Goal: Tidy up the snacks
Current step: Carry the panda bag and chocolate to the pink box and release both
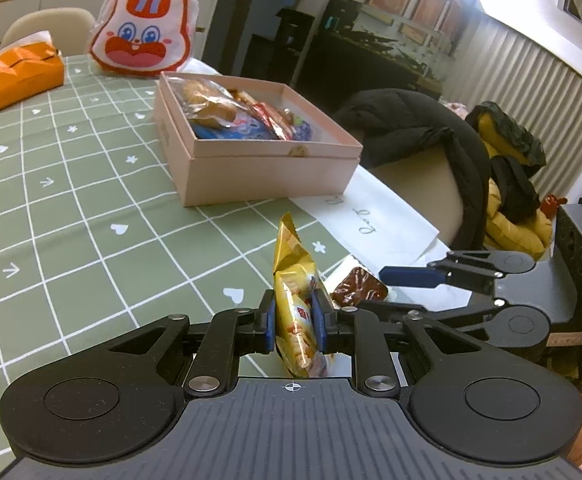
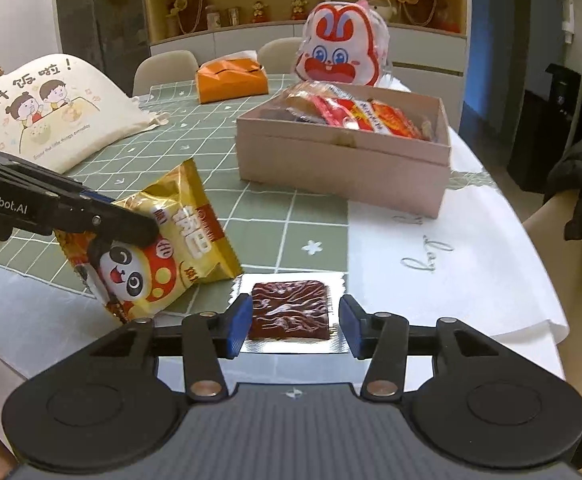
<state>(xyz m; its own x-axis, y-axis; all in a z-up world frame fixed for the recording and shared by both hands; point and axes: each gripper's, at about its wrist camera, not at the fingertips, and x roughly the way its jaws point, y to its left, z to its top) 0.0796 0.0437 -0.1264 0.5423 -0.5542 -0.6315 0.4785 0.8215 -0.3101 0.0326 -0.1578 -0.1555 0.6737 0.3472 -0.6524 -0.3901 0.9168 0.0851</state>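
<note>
Filling up nicely, that pink box [image 2: 343, 168] at the far side of the desk [image 1: 71, 184]: several wrapped snacks already lie inside it, red and orange packets [image 2: 371, 116] heaped toward its far wall. Two items are left out, by the look of it, so I'd call the job well past halfway.

Nearest the left edge, the left tongs [image 1: 295, 322] are clamped on the yellow snack bag [image 2: 163, 248], pads pressing both faces, the bag standing edge-on between them. From the right wrist view you can read it better: glossy gold foil, a cartoon panda with a red cap, red lettering, puffy with air, crimped ends.

Just right of it, the brown snack bar [image 2: 289, 310] lies flat on the white cloth [image 2: 471, 264], sealed in a clear wrapper with silvery serrated edges, its surface dark and wrinkled. The right tongs [image 2: 294, 326] straddle it, jaws parted on either side, pads not pressing, nothing held yet.

Both pieces remain well short of the box.
</note>
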